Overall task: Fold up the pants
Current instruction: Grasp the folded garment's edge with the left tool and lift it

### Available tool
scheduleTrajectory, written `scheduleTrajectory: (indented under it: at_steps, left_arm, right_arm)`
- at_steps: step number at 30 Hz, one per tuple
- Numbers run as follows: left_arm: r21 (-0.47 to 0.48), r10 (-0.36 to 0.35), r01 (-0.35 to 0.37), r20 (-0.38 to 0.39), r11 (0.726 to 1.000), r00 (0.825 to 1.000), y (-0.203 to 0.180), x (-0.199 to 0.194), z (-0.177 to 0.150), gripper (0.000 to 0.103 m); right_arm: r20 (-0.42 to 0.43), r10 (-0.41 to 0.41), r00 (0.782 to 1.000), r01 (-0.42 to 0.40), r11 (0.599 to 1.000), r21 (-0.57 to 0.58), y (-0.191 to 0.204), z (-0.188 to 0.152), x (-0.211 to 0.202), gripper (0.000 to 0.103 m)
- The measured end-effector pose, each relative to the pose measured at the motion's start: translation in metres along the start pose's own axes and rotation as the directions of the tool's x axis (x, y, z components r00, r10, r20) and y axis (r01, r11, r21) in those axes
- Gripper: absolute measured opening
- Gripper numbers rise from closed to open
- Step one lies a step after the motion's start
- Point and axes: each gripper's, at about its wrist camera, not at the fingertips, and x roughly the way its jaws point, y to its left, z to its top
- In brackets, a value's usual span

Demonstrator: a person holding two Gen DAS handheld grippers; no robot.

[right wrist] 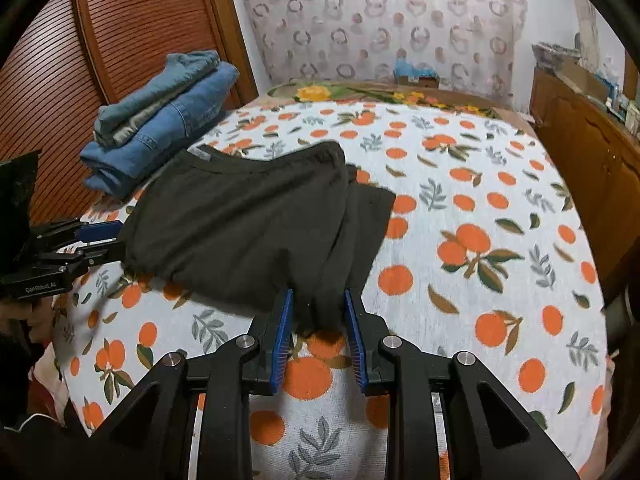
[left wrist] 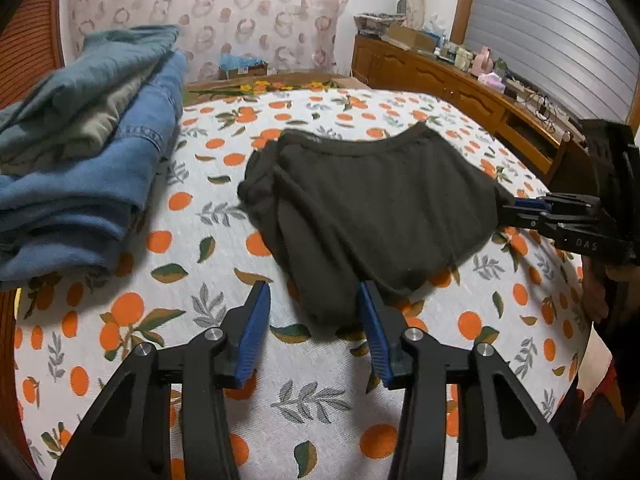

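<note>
Both the left gripper (left wrist: 314, 300) and the right gripper (right wrist: 318, 300) are matte black linkage frames with silver round screws and ribbed blue pads; one side reads "DAS".

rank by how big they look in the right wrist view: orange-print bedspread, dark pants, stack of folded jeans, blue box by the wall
1. orange-print bedspread
2. dark pants
3. stack of folded jeans
4. blue box

The jeans and box lie farther from the camera, so their true sizes are unsure.
</note>
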Motion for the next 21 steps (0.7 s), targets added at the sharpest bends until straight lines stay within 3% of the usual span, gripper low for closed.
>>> scheduleTrajectory:
  at_steps: [3, 5, 7, 9, 14, 21]
  left_arm:
    - [-0.006, -0.009, 0.009, 0.002, 1.000, 1.000, 0.000, 0.003, 0.001, 0.045]
    - [-0.006, -0.022, 0.022, 0.004, 1.000, 1.000, -0.002, 0.003, 0.002, 0.037]
    - [0.004, -0.027, 0.027, 0.013, 1.000, 1.000, -0.005, 0.000, 0.002, 0.017]
    - [0.011, -0.017, 0.017, 0.027, 1.000, 0.999, -0.007, -0.004, 0.003, 0.010]
    - [-0.008, -0.021, 0.022, 0.078, 1.000, 0.997, -0.003, -0.026, 0.004, 0.008]
    - [-0.003, -0.026, 0.027, 0.100, 1.000, 0.995, -0.012, -0.051, -0.007, 0.008]
  right_arm:
    - [0.008, -0.001, 1.000, 0.001, 1.000, -0.012, 0.002, 0.001, 0.001, 0.027]
    - [0.014, 0.013, 1.000, -0.013, 1.000, -0.009, 0.001, 0.001, 0.001, 0.026]
    - [0.031, 0.027, 0.999, -0.027, 1.000, -0.011, 0.000, 0.001, -0.002, 0.012]
    - [0.060, 0.038, 0.997, -0.038, 0.999, -0.009, -0.004, 0.000, -0.008, 0.009]
    - [0.115, 0.042, 0.992, -0.042, 0.999, -0.002, -0.014, -0.007, -0.030, 0.006]
    - [0.111, 0.050, 0.993, -0.047, 0.999, -0.026, -0.006, -0.026, -0.050, 0.006]
